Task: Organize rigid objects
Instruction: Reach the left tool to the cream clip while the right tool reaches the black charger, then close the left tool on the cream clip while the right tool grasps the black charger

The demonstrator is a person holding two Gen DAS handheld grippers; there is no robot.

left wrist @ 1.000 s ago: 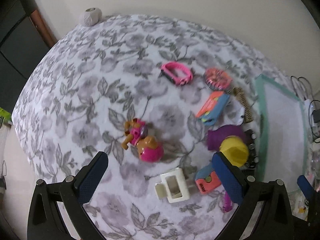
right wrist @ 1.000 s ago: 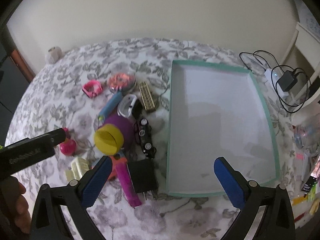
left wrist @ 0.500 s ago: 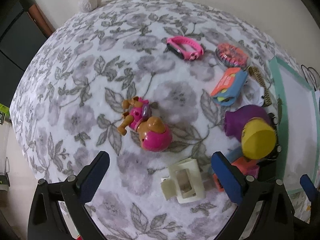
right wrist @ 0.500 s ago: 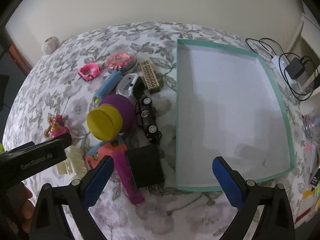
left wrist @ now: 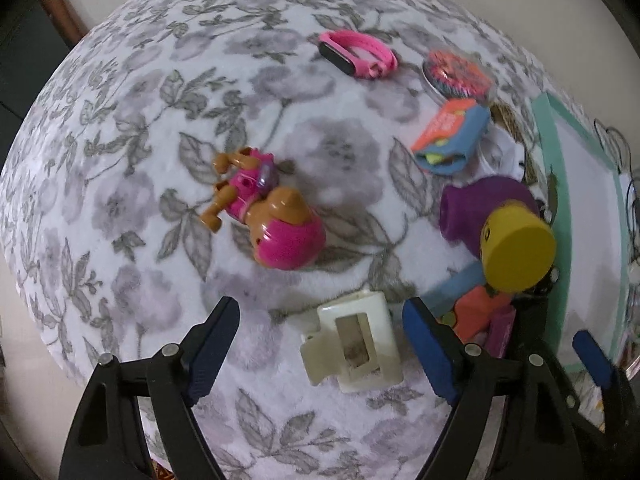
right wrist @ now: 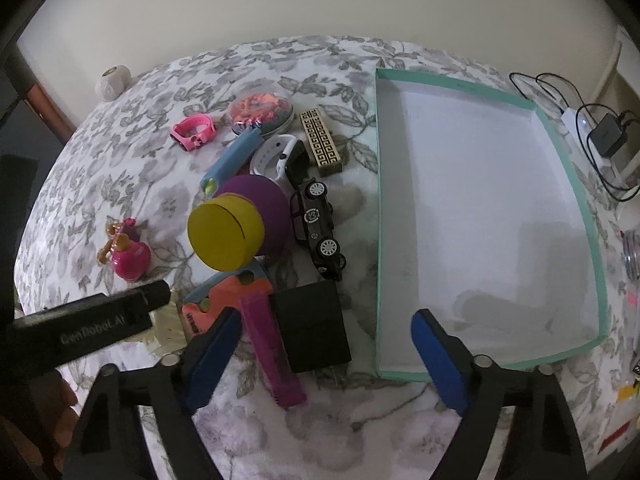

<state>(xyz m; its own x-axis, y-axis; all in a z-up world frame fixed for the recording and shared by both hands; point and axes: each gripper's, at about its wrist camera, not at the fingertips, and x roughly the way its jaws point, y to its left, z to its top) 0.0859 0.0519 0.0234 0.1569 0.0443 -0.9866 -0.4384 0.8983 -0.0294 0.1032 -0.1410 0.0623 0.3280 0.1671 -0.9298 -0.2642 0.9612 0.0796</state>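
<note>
— Between the left gripper's blue pads, what's there?
— A cream plastic hair claw clip on the floral tablecloth; jaws wide, just been narrowing, touching nothing.
— And the right gripper?
— Also wide and narrowing, empty, above a black square adapter beside the teal-rimmed white tray.
— Any writing?
— "GenRobot.AI" on the left gripper's body.

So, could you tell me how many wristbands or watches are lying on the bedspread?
2. A pink wristband lies at the far left of the clutter, and a white watch sits between the blue case and the patterned gold box. Others could be hidden under the pile.
</note>
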